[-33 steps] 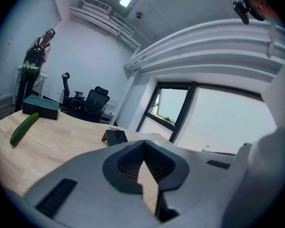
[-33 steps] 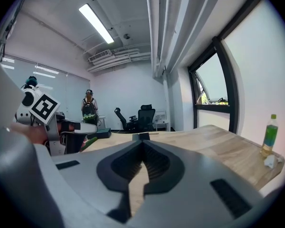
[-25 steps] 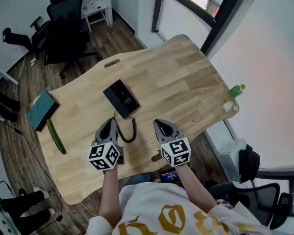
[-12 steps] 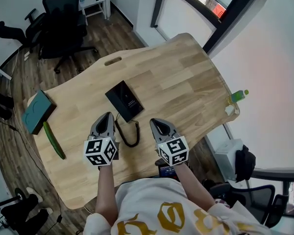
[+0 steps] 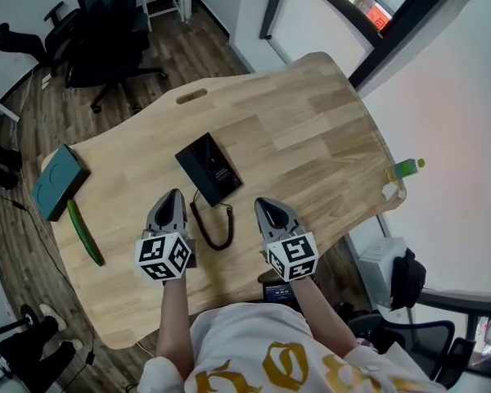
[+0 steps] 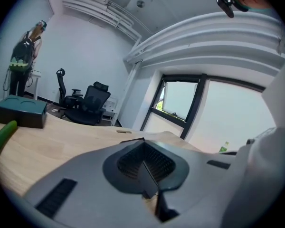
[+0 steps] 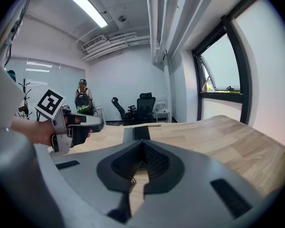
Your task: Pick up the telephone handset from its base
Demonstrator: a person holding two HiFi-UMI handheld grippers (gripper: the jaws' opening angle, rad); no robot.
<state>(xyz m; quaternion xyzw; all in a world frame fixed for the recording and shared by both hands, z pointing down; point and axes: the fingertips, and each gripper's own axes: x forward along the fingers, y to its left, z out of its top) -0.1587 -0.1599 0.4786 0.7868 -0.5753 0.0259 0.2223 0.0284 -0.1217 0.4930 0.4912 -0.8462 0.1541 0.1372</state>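
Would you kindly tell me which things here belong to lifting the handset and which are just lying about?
For the job: telephone, coiled cord, left gripper, right gripper.
Lying about: teal box, cucumber, green bottle, office chair.

Bright, even light. Daylight comes through the dark-framed glass window; long ceiling strip lamp lit, glaring white. On the pale wooden bench, shadows soft and short. Gripper views: strong fisheye, dark vignetted corners; left gripper and right gripper blurred up close, room beyond sharp. Head view bowed at edges.
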